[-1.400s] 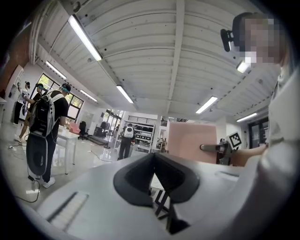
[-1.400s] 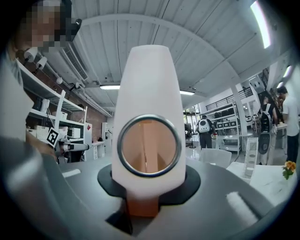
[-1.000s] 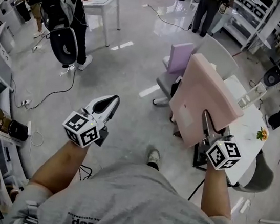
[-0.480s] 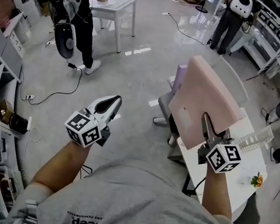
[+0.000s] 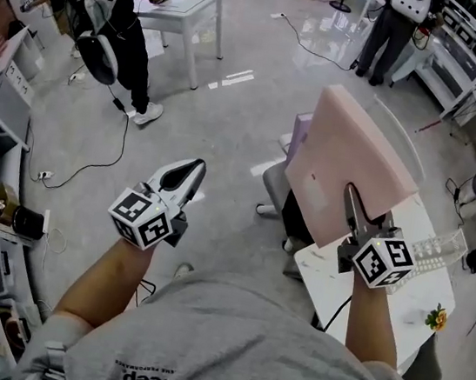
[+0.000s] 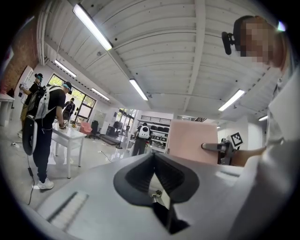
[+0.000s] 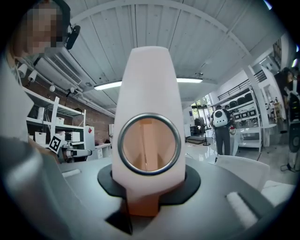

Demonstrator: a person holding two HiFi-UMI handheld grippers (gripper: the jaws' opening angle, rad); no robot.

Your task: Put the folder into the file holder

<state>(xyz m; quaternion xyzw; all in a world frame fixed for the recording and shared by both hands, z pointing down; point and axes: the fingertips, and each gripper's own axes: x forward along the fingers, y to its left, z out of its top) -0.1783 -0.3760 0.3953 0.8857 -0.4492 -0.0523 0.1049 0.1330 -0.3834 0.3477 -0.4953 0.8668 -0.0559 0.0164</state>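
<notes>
Pink board fills most of my right side: the folder (image 5: 347, 161) stands upright and tilted slightly, clamped at its lower edge by the right gripper (image 5: 350, 202), above the near corner of a white table (image 5: 389, 303). From the head view I get its broad face. The right gripper view gives me what the head view cannot, the white spine (image 7: 149, 79) edge-on with a metal-ringed finger hole, pale brown card showing through it, and the jaws closed firmly on the bottom of that spine.

The left gripper (image 5: 191, 171) hangs well apart from the folder over bare grey floor. Its own view shows the two dark pads (image 6: 140, 176) pressed together along one seam with nothing caught in them. That same view also catches the folder's flat face from the side, with the right gripper's arm reaching in beside it.

Only the head view shows the clear perforated holder (image 5: 443, 246). It sits on the white table just beyond the right gripper's marker cube, partly hidden by it; I cannot tell what is in it. A small sprig of yellow flowers (image 5: 437, 318) lies nearer the table's edge. A grey chair (image 5: 276, 181) stands behind the folder.
</notes>
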